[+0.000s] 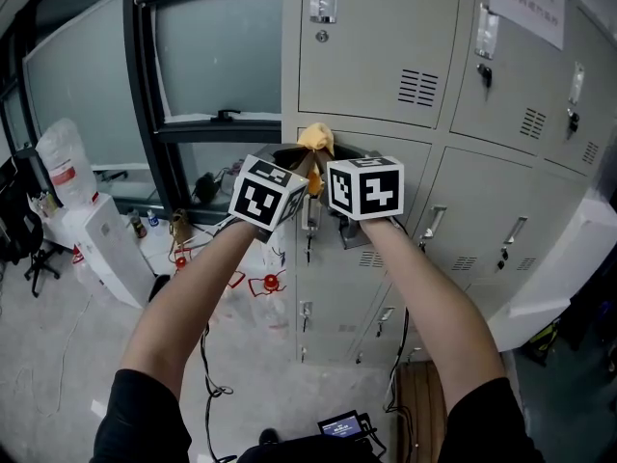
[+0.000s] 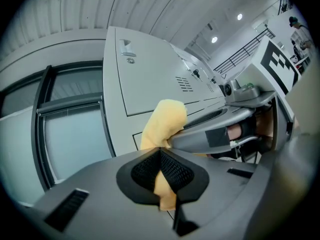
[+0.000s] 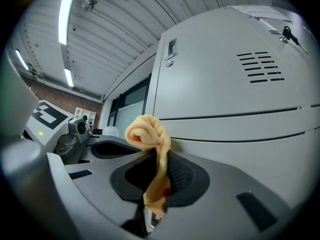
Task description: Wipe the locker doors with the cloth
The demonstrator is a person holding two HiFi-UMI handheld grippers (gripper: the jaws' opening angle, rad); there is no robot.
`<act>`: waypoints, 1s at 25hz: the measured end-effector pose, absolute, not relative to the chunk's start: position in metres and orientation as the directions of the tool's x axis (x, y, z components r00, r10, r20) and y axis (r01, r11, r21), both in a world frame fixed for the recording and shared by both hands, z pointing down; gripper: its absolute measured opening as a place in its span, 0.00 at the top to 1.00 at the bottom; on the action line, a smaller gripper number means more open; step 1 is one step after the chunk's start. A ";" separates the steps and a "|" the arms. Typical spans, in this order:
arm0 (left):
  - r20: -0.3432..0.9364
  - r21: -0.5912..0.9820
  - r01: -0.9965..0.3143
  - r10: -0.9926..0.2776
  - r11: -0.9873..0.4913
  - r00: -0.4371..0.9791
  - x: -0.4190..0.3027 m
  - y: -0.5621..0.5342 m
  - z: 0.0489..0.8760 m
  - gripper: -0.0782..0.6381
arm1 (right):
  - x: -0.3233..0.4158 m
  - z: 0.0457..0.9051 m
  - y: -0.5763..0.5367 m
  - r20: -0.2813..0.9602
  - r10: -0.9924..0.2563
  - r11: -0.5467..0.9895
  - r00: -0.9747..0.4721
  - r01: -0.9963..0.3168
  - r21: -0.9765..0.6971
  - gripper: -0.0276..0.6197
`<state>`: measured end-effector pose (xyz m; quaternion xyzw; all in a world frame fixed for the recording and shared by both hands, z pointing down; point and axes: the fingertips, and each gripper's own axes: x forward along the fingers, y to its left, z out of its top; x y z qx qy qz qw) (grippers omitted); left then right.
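Observation:
A yellow cloth (image 1: 316,139) is bunched up in front of the beige lockers (image 1: 376,37), at the seam between an upper and a lower door. My left gripper (image 1: 301,167) and right gripper (image 1: 326,170) meet under it, side by side. In the left gripper view the cloth (image 2: 165,121) is pinched in my left gripper (image 2: 161,171), with the locker door (image 2: 145,79) behind. In the right gripper view a strip of the cloth (image 3: 147,134) is clamped in my right gripper (image 3: 157,176), close to the vented door (image 3: 225,84).
A dark-framed window (image 1: 212,56) adjoins the lockers on the left. Keys hang from locks (image 1: 485,73) and a paper notice (image 1: 525,3) is stuck on an upper door. Cables, bottles (image 1: 145,222) and a white bag (image 1: 66,162) lie on the floor at left.

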<state>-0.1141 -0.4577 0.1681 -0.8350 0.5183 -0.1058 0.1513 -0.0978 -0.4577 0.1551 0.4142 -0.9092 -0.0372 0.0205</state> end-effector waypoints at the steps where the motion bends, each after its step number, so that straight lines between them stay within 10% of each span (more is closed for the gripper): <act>1: 0.022 -0.363 -0.833 -0.897 -0.418 0.441 -0.112 -0.458 0.168 0.86 | -0.096 0.155 -0.458 0.007 -0.758 0.650 -0.652 -0.755 0.082 0.85; 25: 0.037 -0.383 -0.775 -0.846 -0.503 0.531 0.018 -0.467 0.169 0.86 | 0.036 0.156 -0.468 -0.016 -0.844 0.535 -0.536 -0.844 0.040 0.85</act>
